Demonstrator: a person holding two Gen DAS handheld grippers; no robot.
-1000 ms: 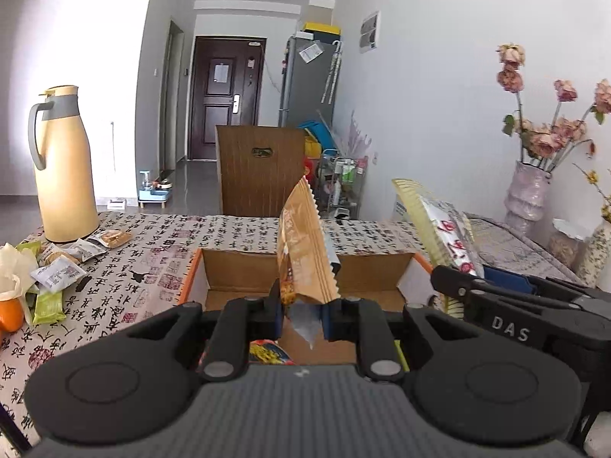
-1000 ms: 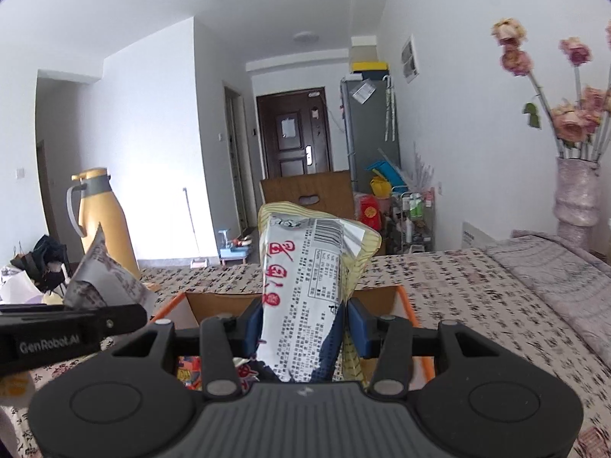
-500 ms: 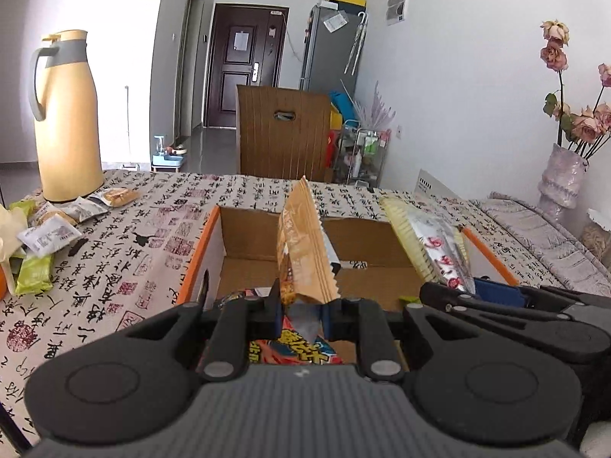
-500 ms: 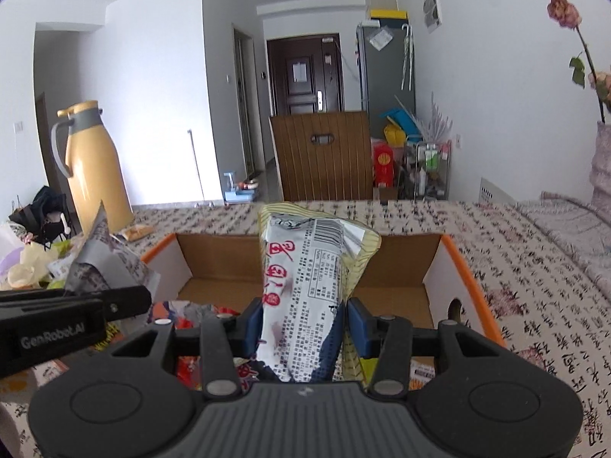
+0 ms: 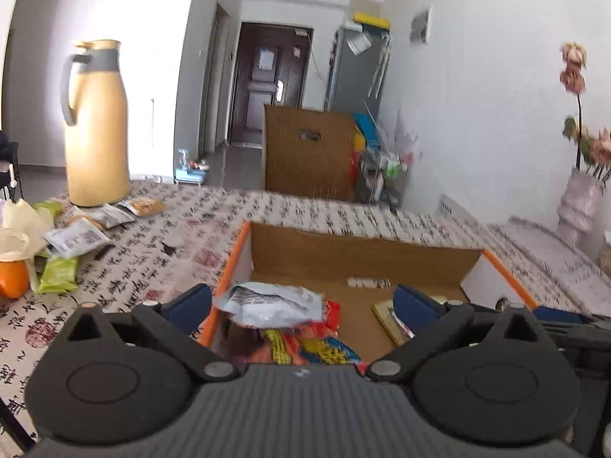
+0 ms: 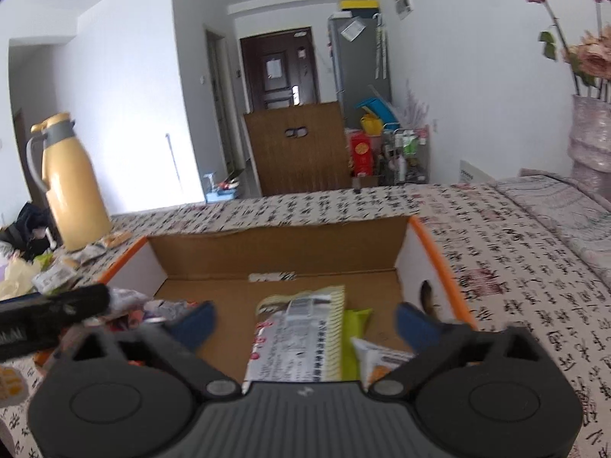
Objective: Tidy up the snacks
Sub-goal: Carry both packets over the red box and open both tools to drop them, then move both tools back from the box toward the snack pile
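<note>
Open cardboard box dead ahead, its far floor bare and easy to enter. Packets crowd the near left corner; a striped packet lies near right. The flask and loose packets block the left tabletop.

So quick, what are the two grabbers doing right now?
Left gripper: jaws opening, holding nothing, silver packet dropped.
Right gripper: jaws opening, holding nothing, striped packet dropped.

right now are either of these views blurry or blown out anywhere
Left wrist view: the tablecloth print and the box rim are smeared by motion, and the wall behind the jug is blown out. Right wrist view: packets in the box are soft, edges bend.
</note>
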